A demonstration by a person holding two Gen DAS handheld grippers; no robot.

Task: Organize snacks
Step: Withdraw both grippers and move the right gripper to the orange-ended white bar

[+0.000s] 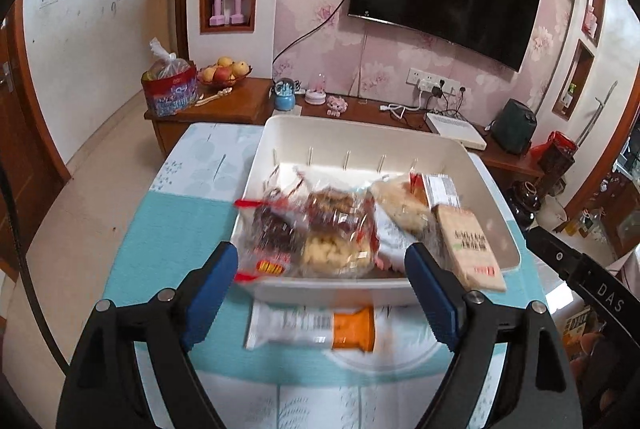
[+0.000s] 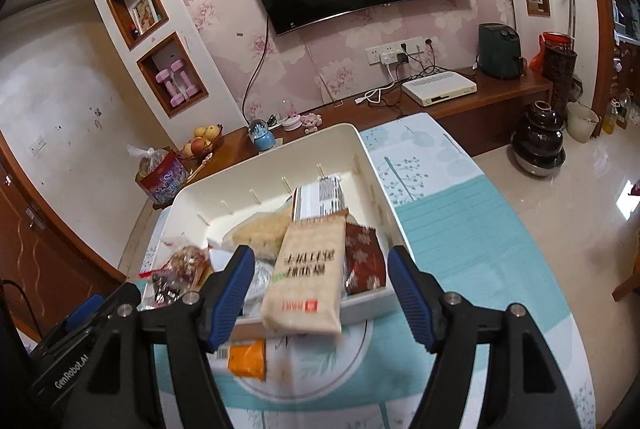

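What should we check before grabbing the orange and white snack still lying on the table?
1. Left gripper open: ok, nothing between its fingers.
2. Right gripper open: ok, holding nothing.
3. Orange-and-white packet reachable: ok, it lies flat on the tablecloth just outside the white bin.
4. Room in the bin: ok, its far half is bare.
5. Beige packet settled: not ok, it overhangs the near rim.
6. Packets sharp in view: not ok, blurred.
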